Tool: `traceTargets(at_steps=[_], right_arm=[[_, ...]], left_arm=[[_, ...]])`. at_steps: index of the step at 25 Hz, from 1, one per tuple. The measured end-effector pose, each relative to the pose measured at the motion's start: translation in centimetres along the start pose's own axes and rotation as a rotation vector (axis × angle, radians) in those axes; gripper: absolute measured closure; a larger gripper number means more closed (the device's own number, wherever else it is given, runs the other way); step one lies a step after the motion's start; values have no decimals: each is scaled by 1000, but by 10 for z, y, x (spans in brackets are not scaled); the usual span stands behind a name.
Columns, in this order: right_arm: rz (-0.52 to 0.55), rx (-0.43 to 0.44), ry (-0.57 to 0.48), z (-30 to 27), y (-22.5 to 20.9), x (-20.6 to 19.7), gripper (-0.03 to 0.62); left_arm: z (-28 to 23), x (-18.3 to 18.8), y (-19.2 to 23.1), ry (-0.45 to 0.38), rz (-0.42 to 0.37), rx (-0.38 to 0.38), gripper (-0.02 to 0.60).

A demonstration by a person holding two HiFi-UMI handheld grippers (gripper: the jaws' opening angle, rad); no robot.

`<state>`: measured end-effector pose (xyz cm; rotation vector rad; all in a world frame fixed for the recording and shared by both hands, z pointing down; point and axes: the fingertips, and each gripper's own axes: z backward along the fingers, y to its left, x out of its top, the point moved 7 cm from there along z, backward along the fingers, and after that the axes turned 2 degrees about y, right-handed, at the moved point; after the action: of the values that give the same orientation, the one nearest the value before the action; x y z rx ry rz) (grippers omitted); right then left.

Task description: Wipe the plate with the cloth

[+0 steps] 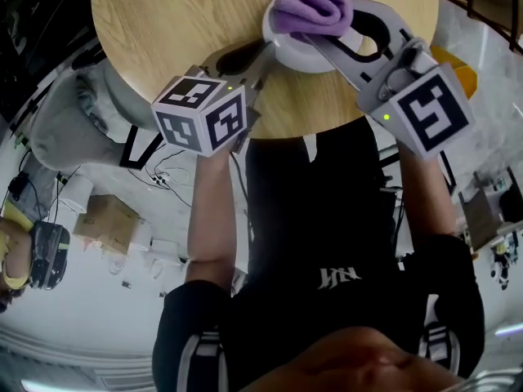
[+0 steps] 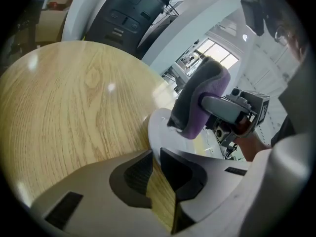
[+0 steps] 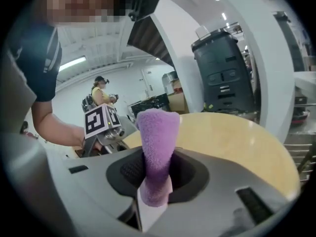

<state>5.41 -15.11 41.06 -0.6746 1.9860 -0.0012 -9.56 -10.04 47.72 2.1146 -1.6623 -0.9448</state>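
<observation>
The left forearm and the right forearm both reach forward over the surface's near edge. The left tongs point steeply down, jaws nearly together, nipping the rim of the plate. The right tongs sit just beside them, tilted less steeply, jaws clamped on the cloth, which sticks out past their tips.

I look down on a round, light-wood surface above a white floor where a cardboard box lies. Beyond it stand a white column, a dark cabinet and bright windows.
</observation>
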Motion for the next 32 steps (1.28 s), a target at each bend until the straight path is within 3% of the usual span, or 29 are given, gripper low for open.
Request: traceTargets(at_steps=[2, 5, 12, 22, 24, 27, 30, 32], right_arm=[[-33, 48, 40, -22, 13, -3, 496], [-54, 53, 45, -43, 17, -9, 496], [103, -102, 142, -15, -14, -28, 496], [116, -211, 216, 39, -37, -46, 496], [78, -185, 140, 36, -25, -31, 496], [22, -57, 35, 17, 3, -10, 496], [-55, 40, 63, -14, 21, -13, 496], [-19, 38, 120, -32, 23, -18, 496]], left_arm=[[-1, 1, -1, 2, -2, 0, 528], [-2, 3, -4, 3, -5, 3, 529], [0, 1, -6, -5, -5, 6, 529], [-3, -4, -2, -7, -12, 3, 529], [-2, -4, -1, -8, -10, 4, 529], [-2, -3, 0, -8, -8, 6, 529], [-1, -1, -5, -8, -7, 10, 529], [-2, -1, -7, -7, -7, 11, 529]])
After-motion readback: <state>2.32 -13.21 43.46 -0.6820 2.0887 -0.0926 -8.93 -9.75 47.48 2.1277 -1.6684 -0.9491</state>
